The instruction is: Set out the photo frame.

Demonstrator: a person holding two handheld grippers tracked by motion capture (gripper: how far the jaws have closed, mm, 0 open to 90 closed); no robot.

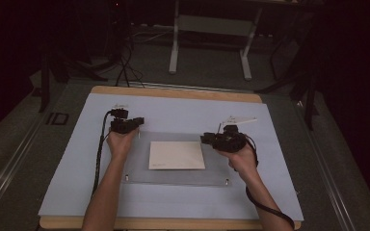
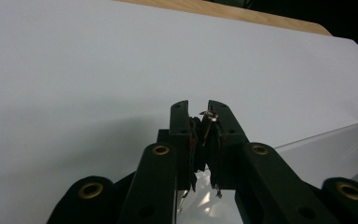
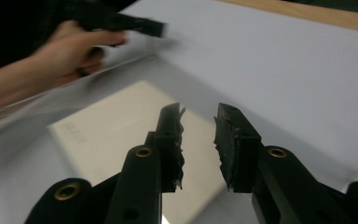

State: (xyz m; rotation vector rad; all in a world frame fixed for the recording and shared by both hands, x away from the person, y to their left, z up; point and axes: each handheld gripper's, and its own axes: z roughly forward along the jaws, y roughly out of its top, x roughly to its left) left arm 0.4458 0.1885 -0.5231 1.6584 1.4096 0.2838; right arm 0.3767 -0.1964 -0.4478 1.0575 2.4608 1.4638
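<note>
High view: my left gripper (image 1: 125, 124) sits left of centre, my right gripper (image 1: 224, 139) right of centre, the cream envelope (image 1: 176, 155) between them on the clear sheet (image 1: 139, 173).

Left gripper view: jaws nearly together, nothing held.

Right gripper view: jaws narrowly apart and empty, envelope (image 3: 121, 135) beneath.

Left hand (image 3: 70, 49) motion-blurred in the right gripper view; clear plate (image 2: 335, 144) cut off by frame edge.

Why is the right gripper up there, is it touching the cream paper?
Apart. The right gripper view shows the right gripper open above the cream paper, nothing between its jaws.
</note>
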